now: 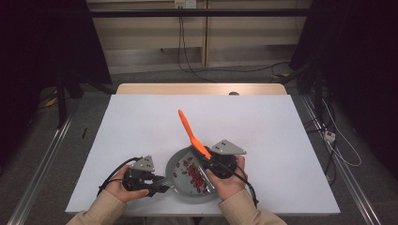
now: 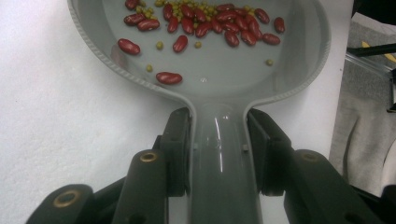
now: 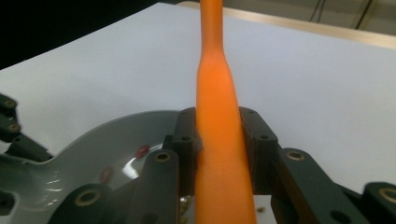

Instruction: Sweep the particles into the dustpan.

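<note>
From the high view, a smooth white rectangular surface [image 1: 141, 131] carries a round grey pan [image 1: 180, 190] near its front edge, just between the person's two hands. The left tool [image 1: 162, 186] pinches the pan's short handle, which points toward the left hand. The right tool [image 1: 206, 161] sits over the pan's right rim, pinching a slim orange utensil [image 1: 190, 133] that slants up and away over the bare surface. Glossy red beans [image 1: 192, 174] lie in a loose band inside the pan

In the left gripper view, the matte black jaws of the left tool [image 2: 219, 154] press against both sides of the grey handle [image 2: 219, 168], a shiny, rounded plastic channel that widens into the pan [image 2: 299, 84], whose rim is finely ribbed. Kidney-shaped red beans [image 2: 205, 25] and small round yellowish-green peas [image 2: 159, 45] are scattered across its flat floor

In the right gripper view, the right tool [image 3: 219, 149] is clamped on the orange utensil [image 3: 217, 102], a smooth matte bar that narrows above the jaws. Beside them, lower left, is the pan's [image 3: 84, 149] shiny curved wall, with a few blurred beans
</note>
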The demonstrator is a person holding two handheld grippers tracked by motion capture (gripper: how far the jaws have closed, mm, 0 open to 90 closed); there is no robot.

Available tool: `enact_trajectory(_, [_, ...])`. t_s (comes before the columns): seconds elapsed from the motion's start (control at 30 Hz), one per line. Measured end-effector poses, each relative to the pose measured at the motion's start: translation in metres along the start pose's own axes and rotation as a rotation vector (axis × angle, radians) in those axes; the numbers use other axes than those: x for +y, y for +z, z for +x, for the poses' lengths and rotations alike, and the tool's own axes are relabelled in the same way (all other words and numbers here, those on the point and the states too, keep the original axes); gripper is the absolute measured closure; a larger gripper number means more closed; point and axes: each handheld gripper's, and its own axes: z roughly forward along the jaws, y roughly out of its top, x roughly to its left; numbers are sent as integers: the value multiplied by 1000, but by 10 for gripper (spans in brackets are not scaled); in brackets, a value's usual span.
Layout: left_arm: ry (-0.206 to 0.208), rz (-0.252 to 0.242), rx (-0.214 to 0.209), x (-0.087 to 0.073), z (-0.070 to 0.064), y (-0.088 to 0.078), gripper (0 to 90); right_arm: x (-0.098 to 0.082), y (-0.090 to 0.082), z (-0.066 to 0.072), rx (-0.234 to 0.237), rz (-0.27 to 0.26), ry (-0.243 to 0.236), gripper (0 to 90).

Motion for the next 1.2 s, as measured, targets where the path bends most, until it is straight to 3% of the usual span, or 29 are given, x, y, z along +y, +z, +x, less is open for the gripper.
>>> enact_trajectory(0.07, [0, 0, -3, 0, 0, 0, 629, 3, -3, -8, -8, -6, 10, 709])
enact_trajectory(0.2, [3, 6, -2, 1, 0, 0, 629, 5, -8, -27, -67, -7, -10, 709])
enact_trajectory(0.23, [6, 22, 14, 2, 0, -1, 629, 3, -8, -34, -87, 0, -13, 709])
enact_trajectory(0.4, [2, 19, -8, 5, -2, -1, 629, -13, 0, -51, -171, 39, -29, 709])
enact_trajectory(0.6, [9, 36, -5, 7, -2, -1, 629, -24, 3, -24, -121, 31, -54, 708])
enact_trajectory(0.7, [7, 39, -3, 7, -2, -1, 629, -22, 2, -10, -47, 20, -3, 709])
enact_trajectory(0.83, [12, 36, 11, 5, -2, 0, 629, -13, 0, 2, -4, -25, -22, 710])
enact_trajectory(0.9, [-1, 17, -1, 3, -2, 0, 628, -8, -1, 1, 11, -43, -17, 709])
enact_trajectory(1.03, [5, 8, 13, 1, -3, 0, 629, -2, -8, -11, -17, -60, -5, 709])
enact_trajectory(1.2, [9, -39, 9, -4, -3, 0, 629, -1, -15, -29, -60, -70, 10, 709])
